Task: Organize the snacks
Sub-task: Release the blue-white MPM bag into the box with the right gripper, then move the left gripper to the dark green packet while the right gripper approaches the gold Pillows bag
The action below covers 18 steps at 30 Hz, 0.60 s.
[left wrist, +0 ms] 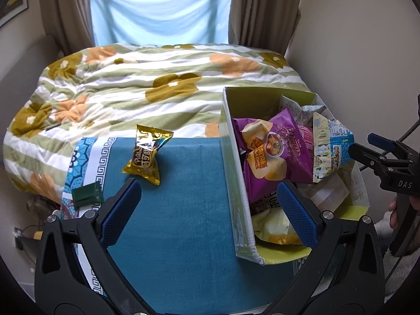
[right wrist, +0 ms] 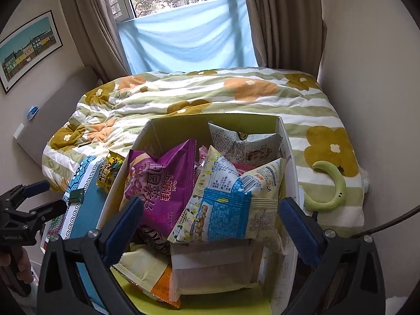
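Note:
A gold snack packet [left wrist: 147,155] lies on the blue cloth [left wrist: 178,210], just beyond my left gripper [left wrist: 208,210], which is open with nothing between its pads. To its right stands an open cardboard box [left wrist: 236,183] holding several snack bags, among them a purple chip bag [left wrist: 273,155] and a white-and-blue bag [left wrist: 330,147]. My right gripper [right wrist: 210,225] hangs open over the box [right wrist: 168,128]. The white-and-blue bag [right wrist: 225,204] rests between its fingers, and the pads do not press on it. The purple bag [right wrist: 162,181] leans beside it.
A small dark green box [left wrist: 86,195] sits at the cloth's left edge. A flowered quilt [left wrist: 131,86] covers the bed behind, with a green crescent-shaped object [right wrist: 330,186] on it to the right of the box. Walls stand close on both sides, with curtains and a window beyond.

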Available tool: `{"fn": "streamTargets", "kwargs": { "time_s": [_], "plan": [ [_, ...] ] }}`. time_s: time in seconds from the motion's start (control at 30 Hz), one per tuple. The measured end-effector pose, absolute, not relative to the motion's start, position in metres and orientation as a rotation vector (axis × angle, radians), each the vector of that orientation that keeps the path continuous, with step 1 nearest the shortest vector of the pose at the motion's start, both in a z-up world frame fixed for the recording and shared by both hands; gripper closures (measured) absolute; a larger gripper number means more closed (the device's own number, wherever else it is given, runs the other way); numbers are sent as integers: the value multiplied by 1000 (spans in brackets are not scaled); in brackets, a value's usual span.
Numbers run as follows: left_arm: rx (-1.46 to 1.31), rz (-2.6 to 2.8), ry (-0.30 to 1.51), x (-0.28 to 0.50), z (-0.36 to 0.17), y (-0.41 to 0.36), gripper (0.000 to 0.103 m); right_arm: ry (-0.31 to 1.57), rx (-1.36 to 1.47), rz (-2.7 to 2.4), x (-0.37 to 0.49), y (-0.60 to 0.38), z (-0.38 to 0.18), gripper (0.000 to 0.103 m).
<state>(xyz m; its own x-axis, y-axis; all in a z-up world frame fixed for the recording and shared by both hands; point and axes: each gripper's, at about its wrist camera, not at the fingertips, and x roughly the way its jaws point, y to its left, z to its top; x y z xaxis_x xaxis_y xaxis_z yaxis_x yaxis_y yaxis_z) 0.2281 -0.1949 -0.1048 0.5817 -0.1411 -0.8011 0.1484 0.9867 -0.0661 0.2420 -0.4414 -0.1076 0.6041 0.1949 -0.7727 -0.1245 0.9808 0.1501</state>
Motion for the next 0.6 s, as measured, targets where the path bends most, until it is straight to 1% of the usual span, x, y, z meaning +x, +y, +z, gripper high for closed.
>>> {"fn": "streamTargets", "kwargs": {
  "time_s": [0.3,0.6],
  "plan": [
    [37,-102,898,201,-83,-176,1,860,61,220,223,-426,-88,0],
    [-36,-113,907,179,-94,-122,1,821,78,207,196,-395,-65,0]
  ]
}}
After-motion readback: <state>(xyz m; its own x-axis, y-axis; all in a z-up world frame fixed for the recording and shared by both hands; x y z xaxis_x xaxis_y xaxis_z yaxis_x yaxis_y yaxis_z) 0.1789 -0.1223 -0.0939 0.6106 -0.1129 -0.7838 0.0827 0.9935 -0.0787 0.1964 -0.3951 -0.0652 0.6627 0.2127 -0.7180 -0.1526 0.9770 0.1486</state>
